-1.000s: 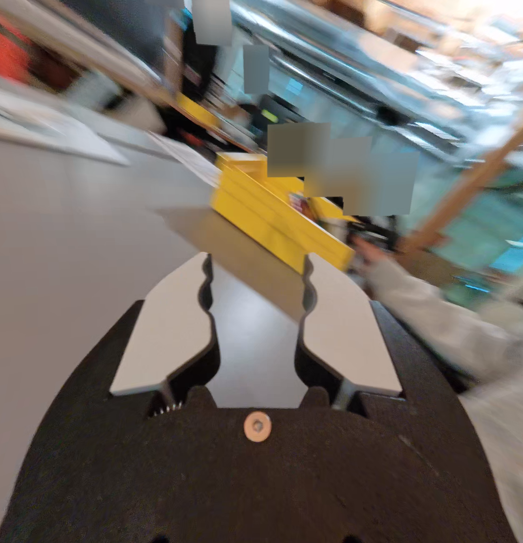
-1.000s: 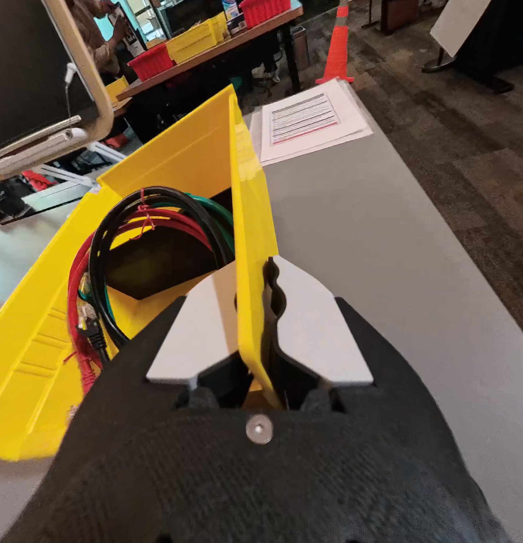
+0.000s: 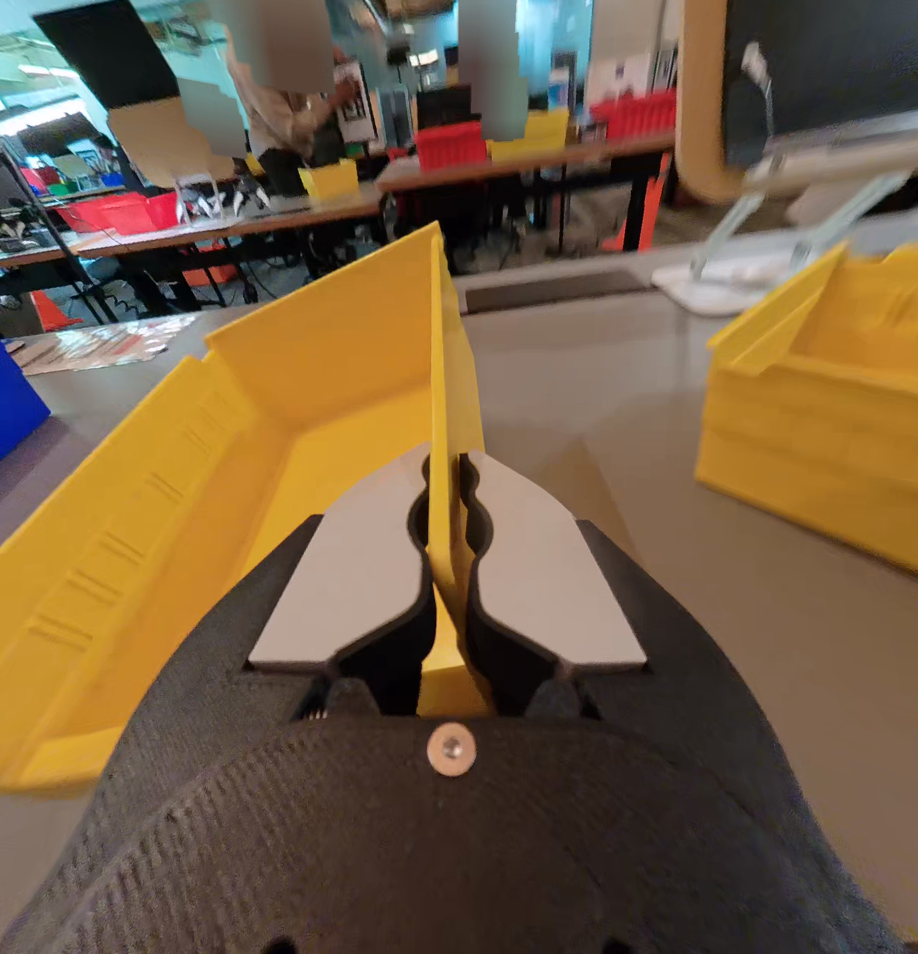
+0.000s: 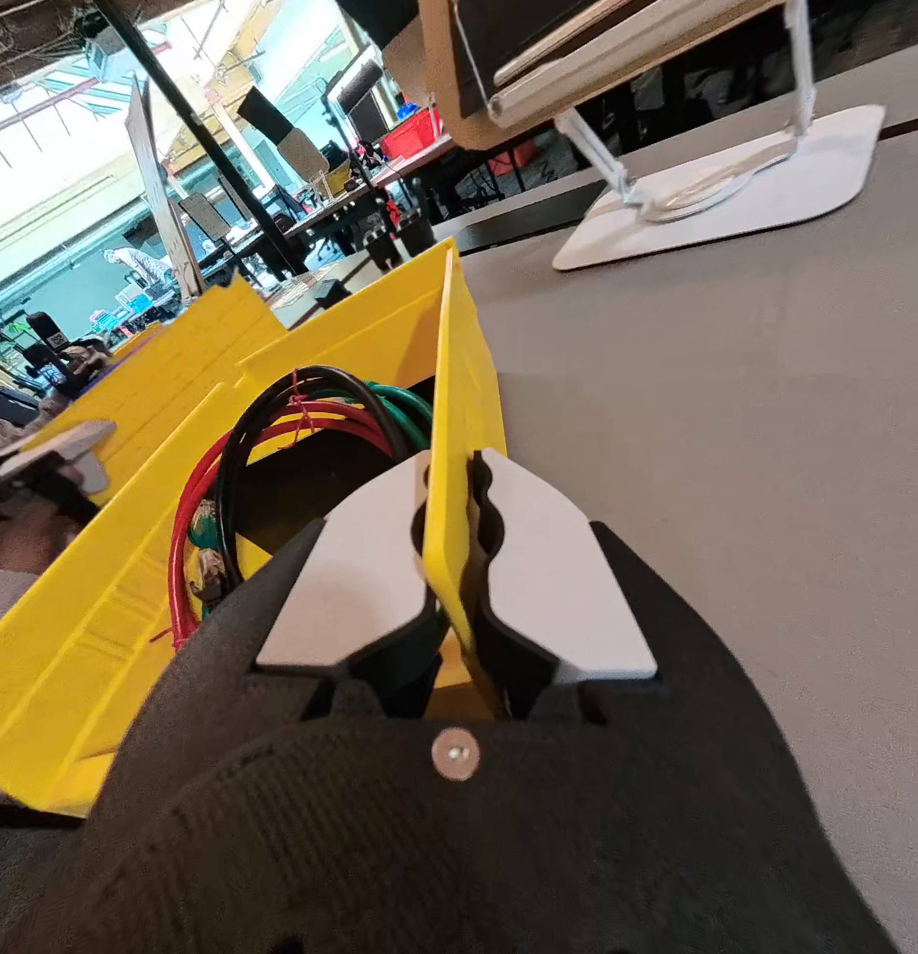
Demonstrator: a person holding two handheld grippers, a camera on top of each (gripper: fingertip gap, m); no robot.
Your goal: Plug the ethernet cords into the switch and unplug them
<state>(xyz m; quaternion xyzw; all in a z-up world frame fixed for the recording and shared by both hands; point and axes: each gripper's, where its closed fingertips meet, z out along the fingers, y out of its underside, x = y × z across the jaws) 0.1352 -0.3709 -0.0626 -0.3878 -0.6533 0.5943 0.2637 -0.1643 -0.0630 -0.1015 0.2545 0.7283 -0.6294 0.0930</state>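
While both tongs pinch bin walls, the cords sit only in the right-hand bin. Left wrist view, going left to right: blue bin [image 3: 5,392] at the far left edge of the grey table [image 3: 653,413]; then a yellow bin [image 3: 312,371], interior bare as far as visible, no cords seen inside. The left gripper [image 3: 445,464] is clenched on this bin's right side wall, the wall running straight up between the two grey fingers [image 3: 364,568]. Further right, well apart, a stack of yellow bins [image 3: 818,413], and behind it a white monitor stand base [image 3: 704,289].

Right wrist view, left to right: grey tips of the other gripper [image 4: 59,454] at the far left edge, near a yellow stack behind. Next the cord bin [image 4: 85,619], holding coiled ethernet cords [image 4: 292,423] in red, black and green, bundled with a red twist tie; plug ends hang at the near left of the coil. A dark flat object lies under the coil, probably the switch, cannot tell for sure. The right gripper [image 4: 449,459] is clamped on this bin's right wall; cords lie just left of its left finger, inside the bin, not touching the tips. Right of the wall, bare table [image 4: 704,464] and the white stand base [image 4: 730,186].
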